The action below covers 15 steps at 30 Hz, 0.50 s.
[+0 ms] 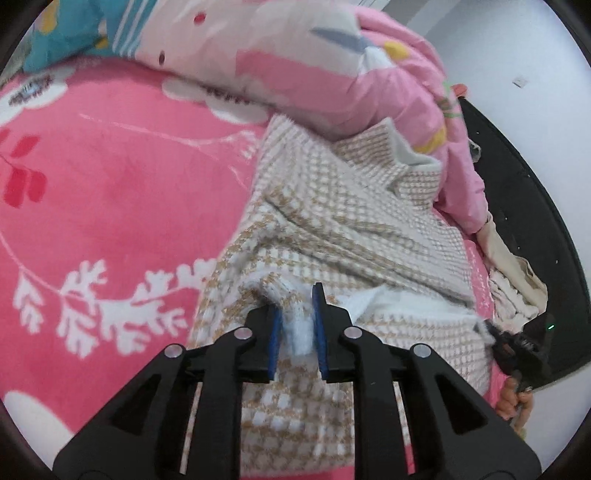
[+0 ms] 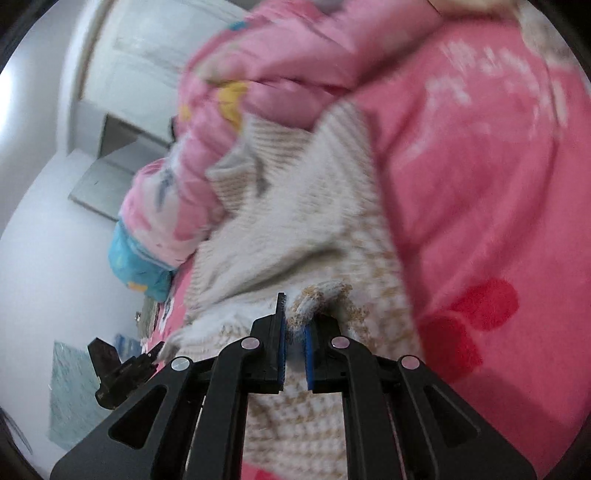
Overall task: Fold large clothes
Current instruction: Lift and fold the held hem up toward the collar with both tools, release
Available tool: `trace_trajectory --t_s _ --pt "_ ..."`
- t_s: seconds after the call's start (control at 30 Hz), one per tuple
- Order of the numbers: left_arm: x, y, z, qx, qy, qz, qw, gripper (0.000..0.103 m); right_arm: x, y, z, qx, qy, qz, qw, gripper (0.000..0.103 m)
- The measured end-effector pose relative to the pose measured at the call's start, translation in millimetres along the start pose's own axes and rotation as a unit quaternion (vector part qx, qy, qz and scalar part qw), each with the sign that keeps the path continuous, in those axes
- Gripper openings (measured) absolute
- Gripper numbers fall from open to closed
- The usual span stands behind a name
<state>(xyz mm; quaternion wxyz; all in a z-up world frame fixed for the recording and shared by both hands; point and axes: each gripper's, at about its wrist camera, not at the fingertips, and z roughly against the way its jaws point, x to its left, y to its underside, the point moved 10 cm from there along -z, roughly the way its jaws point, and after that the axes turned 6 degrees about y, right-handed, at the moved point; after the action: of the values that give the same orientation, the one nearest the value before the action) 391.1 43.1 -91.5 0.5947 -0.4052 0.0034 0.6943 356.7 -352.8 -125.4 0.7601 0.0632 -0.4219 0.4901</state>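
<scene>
A beige-and-white knitted garment lies crumpled on a pink flowered blanket. In the left wrist view my left gripper is shut on a white fluffy fold of the garment, which fills the gap between the blue pads. In the right wrist view my right gripper is shut on a beige rolled edge of the same garment. Each gripper shows in the other's view: the right gripper at the garment's right edge, the left gripper at the lower left.
A pink patterned quilt is heaped behind the garment, with a teal pillow further left. A dark floor and another cream cloth lie past the bed's right edge. A person's hand holds the right gripper.
</scene>
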Motion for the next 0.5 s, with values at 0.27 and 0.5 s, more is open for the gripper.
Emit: trace_trajectory --t_s 0.27,0.5 --pt "7.3 -17.1 11.7 -0.007 0.054 0.039 0.9977 0.068 -9.8 -1.1 2.9 0.018 -0.032 -0.042 0.998 0.017" --pt "6.4 -18.4 62.1 -0.045 0.036 0.03 0.9979 0.068 -20.1 -4.9 47.9 -0.037 0.03 -0.034 0.998 0.067"
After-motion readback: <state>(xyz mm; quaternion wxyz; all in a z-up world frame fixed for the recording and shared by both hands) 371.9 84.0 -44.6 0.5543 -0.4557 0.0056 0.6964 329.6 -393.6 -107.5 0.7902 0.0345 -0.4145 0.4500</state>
